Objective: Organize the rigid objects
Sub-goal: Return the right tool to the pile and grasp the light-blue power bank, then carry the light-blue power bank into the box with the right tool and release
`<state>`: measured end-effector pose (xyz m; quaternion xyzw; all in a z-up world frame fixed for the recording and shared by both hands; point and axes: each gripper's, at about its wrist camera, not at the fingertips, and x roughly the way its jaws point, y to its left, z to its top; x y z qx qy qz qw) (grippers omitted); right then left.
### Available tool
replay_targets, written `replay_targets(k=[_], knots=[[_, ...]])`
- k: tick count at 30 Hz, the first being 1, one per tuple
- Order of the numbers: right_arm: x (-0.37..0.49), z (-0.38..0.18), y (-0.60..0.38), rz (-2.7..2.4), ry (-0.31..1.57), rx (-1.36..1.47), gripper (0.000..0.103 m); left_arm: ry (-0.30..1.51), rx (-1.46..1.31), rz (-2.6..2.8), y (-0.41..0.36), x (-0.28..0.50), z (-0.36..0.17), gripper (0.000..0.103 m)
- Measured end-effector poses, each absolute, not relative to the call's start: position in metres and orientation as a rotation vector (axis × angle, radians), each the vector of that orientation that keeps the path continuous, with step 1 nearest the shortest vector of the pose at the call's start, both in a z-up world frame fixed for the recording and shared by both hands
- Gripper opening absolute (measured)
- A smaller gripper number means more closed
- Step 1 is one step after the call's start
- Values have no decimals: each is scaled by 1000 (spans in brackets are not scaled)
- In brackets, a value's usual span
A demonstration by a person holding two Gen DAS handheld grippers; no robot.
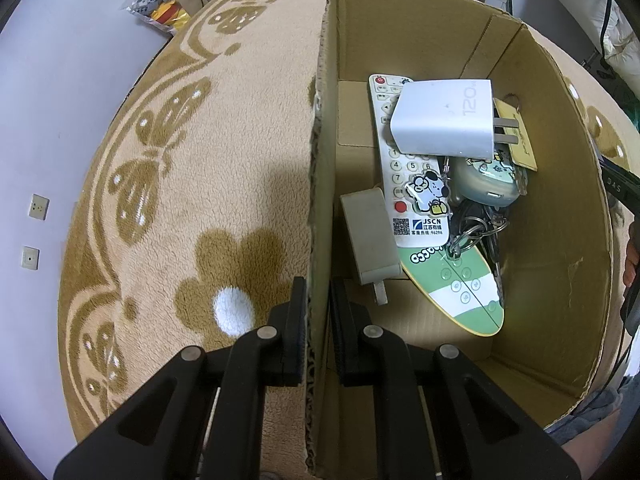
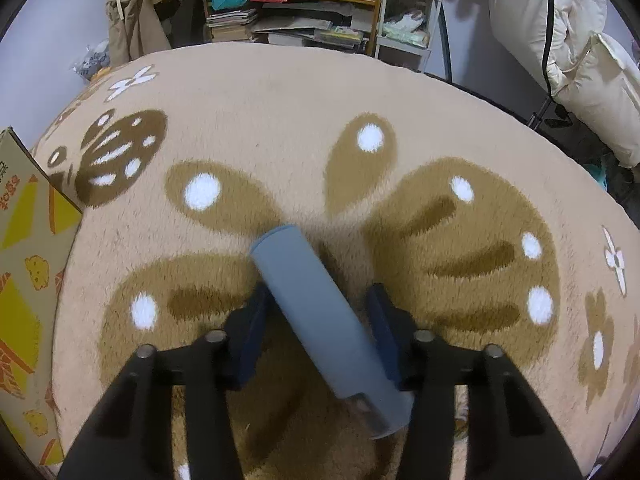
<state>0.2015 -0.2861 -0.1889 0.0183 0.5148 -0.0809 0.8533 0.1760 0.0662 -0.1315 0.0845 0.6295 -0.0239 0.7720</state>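
left gripper (image 1: 318, 304) jaws clamped on cardboard box (image 1: 320, 184) wall; right gripper (image 2: 320, 312) jaws wide, straddling grey-blue cylinder (image 2: 320, 320) on rug (image 2: 280, 128)

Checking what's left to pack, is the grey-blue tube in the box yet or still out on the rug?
Out. The grey-blue tube lies on the rug between the right gripper's fingers, away from the cardboard box.

In the box (image 1: 552, 264), the white charger (image 1: 444, 118) hides the middle of the remote (image 1: 400, 168) and most of the yellow tag (image 1: 518, 136). The keys (image 1: 476, 228) are too tangled to count. The tube (image 2: 320, 320) covers the carpet (image 2: 280, 120) beneath it, its near end blurred. On the right wrist view the box is cut off at the left edge.
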Motion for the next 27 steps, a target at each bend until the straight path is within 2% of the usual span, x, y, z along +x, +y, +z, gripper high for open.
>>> replay_targets(k=[1,5,20,27], knots=[[201,-188,-285,-175,1083,30,37,1364,184,-52,66,176,-132,12],[195,-185,-276,-159,1085,9,30,1364,183,-52,66,176,-132,12],[175,-182,-254,-182,1060,34,29,1365,176,-53,67,176,-131,12],[166,-150,-233,-184,947,39,29,1366,164,-56,69,177,-131,11]])
